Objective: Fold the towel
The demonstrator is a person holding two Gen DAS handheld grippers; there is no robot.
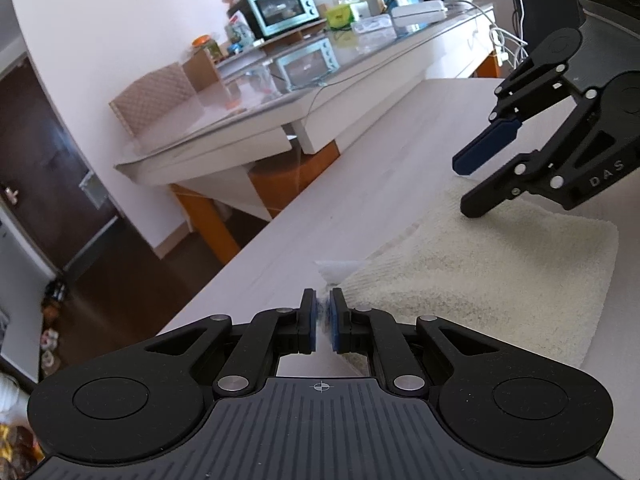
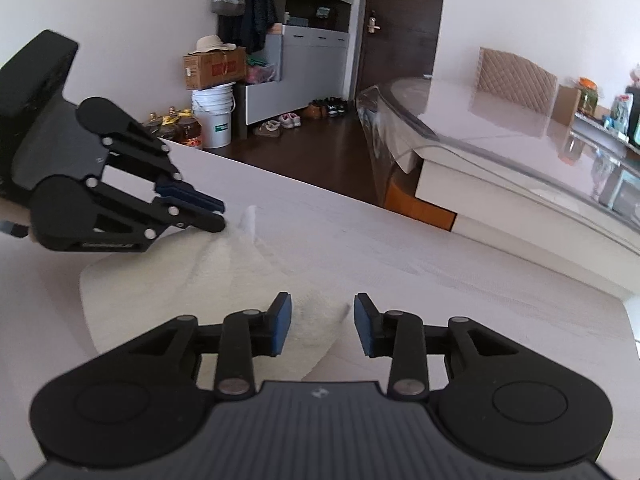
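Observation:
A cream towel (image 1: 480,280) lies folded on the white table (image 1: 340,200). At the bottom of the left wrist view my left gripper (image 1: 324,312) is shut on a corner of the towel, and a thin edge of cloth sticks out past the pads. The right wrist view shows the same left gripper (image 2: 219,216) at the left, low over the towel (image 2: 168,284), with the pinched corner standing up beside its tips. My right gripper (image 2: 322,320) is open over the towel's near corner, pads apart and not pressing. It also hangs at the upper right as the right gripper (image 1: 466,186), just above the towel's far edge.
The white table's edge (image 2: 300,184) drops to dark floor beyond the towel. A glass-topped table (image 1: 260,112) stands close by, carrying a teal toaster oven (image 1: 280,8), jars and boxes, with a padded chair (image 2: 516,76) behind it. A bucket (image 2: 214,120), bottles and shoes sit on the floor.

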